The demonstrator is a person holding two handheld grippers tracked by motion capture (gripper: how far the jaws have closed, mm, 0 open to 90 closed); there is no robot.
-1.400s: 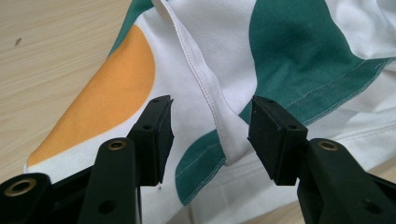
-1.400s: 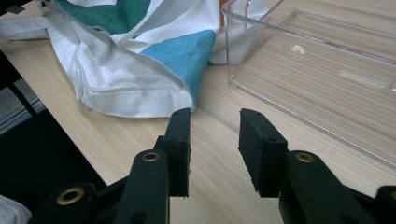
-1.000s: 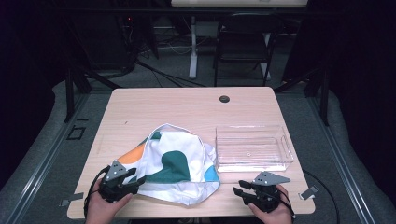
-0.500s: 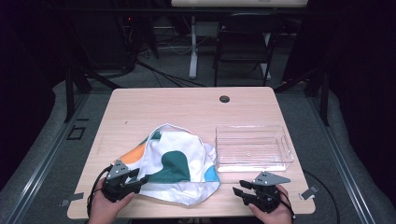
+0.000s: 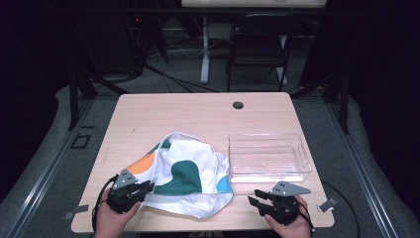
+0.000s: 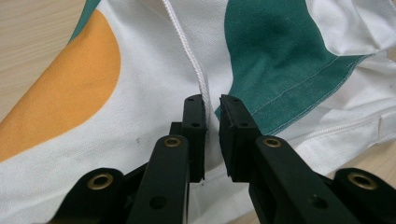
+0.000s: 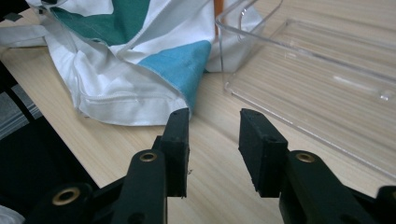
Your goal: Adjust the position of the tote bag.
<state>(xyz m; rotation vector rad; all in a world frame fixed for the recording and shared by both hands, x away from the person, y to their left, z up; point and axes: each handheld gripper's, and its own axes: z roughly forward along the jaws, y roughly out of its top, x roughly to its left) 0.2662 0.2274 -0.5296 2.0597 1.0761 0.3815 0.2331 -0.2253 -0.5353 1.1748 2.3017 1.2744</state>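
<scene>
A white cloth (image 5: pixel 183 173) with green, orange and blue patches lies crumpled on the front middle of the wooden table (image 5: pixel 173 114). My left gripper (image 5: pixel 148 187) sits at the cloth's left front edge. In the left gripper view its jaws (image 6: pixel 212 105) stand almost together, with a raised white seam of the cloth (image 6: pixel 140 70) running in between them. My right gripper (image 5: pixel 252 198) rests near the table's front edge, right of the cloth. It is open (image 7: pixel 214 121) over bare wood, a short way from the blue corner of the cloth (image 7: pixel 177 70).
An empty clear plastic tray (image 5: pixel 267 136) stands just right of the cloth and behind my right gripper; its near wall (image 7: pixel 327 135) is close to the right jaw. A dark cable grommet (image 5: pixel 238 105) sits at the table's back. A chair (image 5: pixel 257 49) stands beyond.
My left gripper has edged right onto the cloth's edge. The right gripper has stayed where it was.
</scene>
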